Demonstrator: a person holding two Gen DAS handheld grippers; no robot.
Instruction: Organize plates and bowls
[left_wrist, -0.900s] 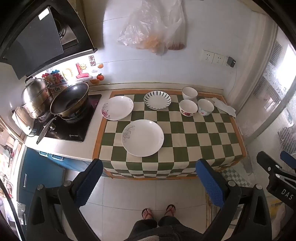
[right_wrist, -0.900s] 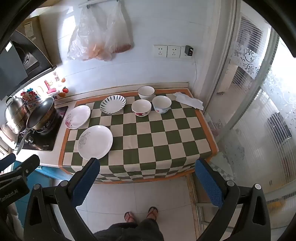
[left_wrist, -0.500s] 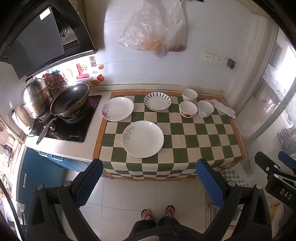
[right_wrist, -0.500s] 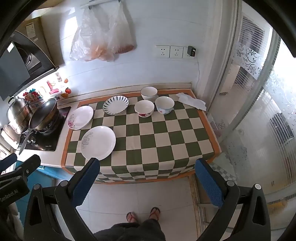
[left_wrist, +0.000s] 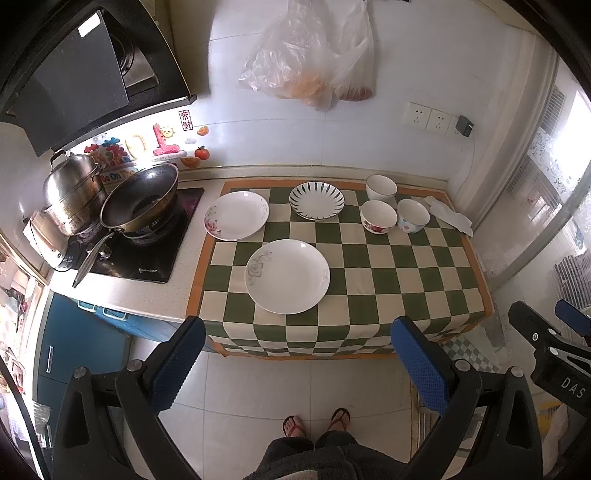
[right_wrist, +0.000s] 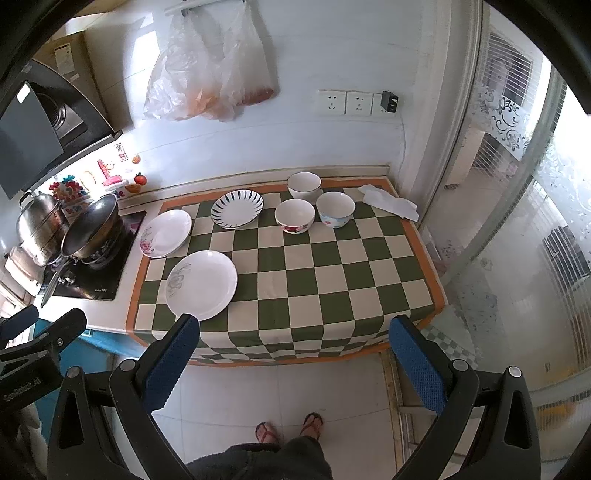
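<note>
Both grippers are drifting a tiny bit since the earlier pictures, so the counter is sitting a little differently in each view, but no dish is changing place.

A green and cream checkered cloth (left_wrist: 388, 258) is covering the counter. A black wok (left_wrist: 142, 201) and a shiny steel pot (left_wrist: 72, 194) are sitting on the stove at nine o'clock from the cloth. Two plastic bags (left_wrist: 314, 62) are hanging on the wall at twelve o'clock.

On the cloth, the big white plate (left_wrist: 287, 275) with a grey flower is lying nearest the person. A plate with pink flowers (left_wrist: 236, 215) is lying at eleven o'clock from it. A plate with dark stripes (left_wrist: 316, 201) is lying at twelve o'clock. Three bowls are standing close together at one to two o'clock: a plain white bowl (left_wrist: 381, 187) at the back, a red flower bowl (left_wrist: 378, 216), and a blue flower bowl (left_wrist: 413, 215) just beside it. A white rag (left_wrist: 448, 216) is lying at the far right edge.

The left gripper (left_wrist: 295, 365) is hanging wide and released, well back from the cloth, holding nothing. The right gripper (right_wrist: 293, 363) is hanging the same way, gaping and bare.
</note>
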